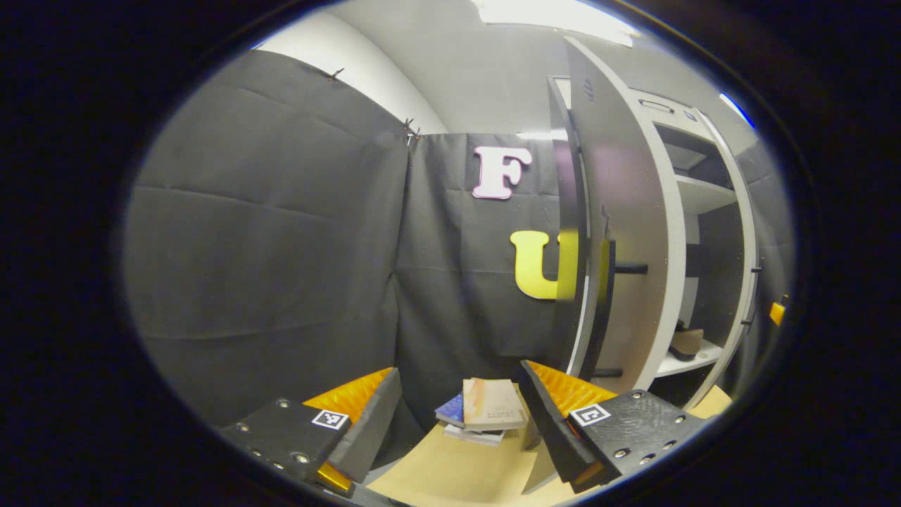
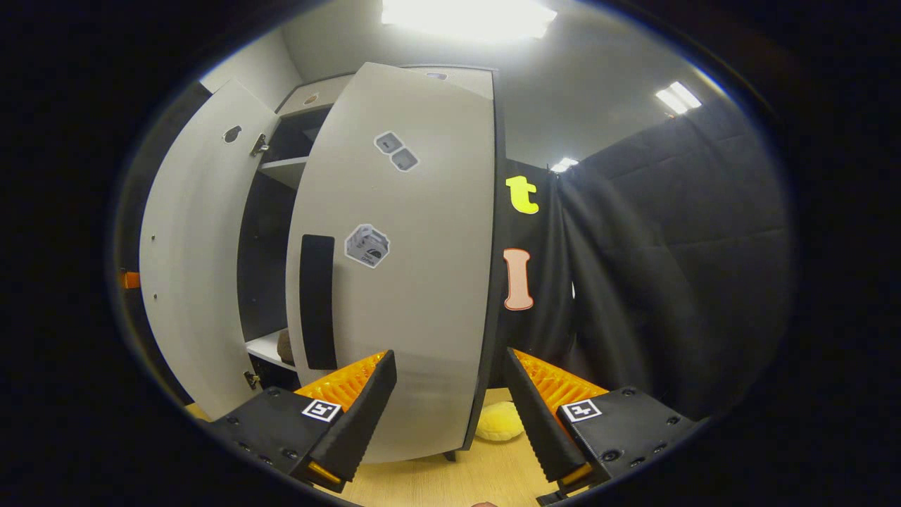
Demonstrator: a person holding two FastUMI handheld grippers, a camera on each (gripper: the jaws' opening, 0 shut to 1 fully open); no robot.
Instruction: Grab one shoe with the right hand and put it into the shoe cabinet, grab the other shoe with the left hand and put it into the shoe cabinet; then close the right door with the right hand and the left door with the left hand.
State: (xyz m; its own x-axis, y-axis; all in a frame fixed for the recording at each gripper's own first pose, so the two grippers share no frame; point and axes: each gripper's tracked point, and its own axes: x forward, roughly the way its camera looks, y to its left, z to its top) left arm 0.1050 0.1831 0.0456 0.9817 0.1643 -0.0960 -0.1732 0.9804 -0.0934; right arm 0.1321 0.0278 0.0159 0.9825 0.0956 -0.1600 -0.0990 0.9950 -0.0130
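Cabinet [image 2: 281, 232], seen open in both views. In the right gripper view the right door [image 2: 408, 282] is partly swung in; the closing step is judged in hand. The left door [image 1: 619, 232], at 3 o'clock in the left gripper view, stands wide. A shoe [image 1: 686, 343] is seen on the lower shelf at 4 o'clock. Right gripper [image 2: 447, 394] and left gripper [image 1: 461, 408]: jaws apart, nothing held. Next, a push on each door is called for. Door stickers are unreadable.
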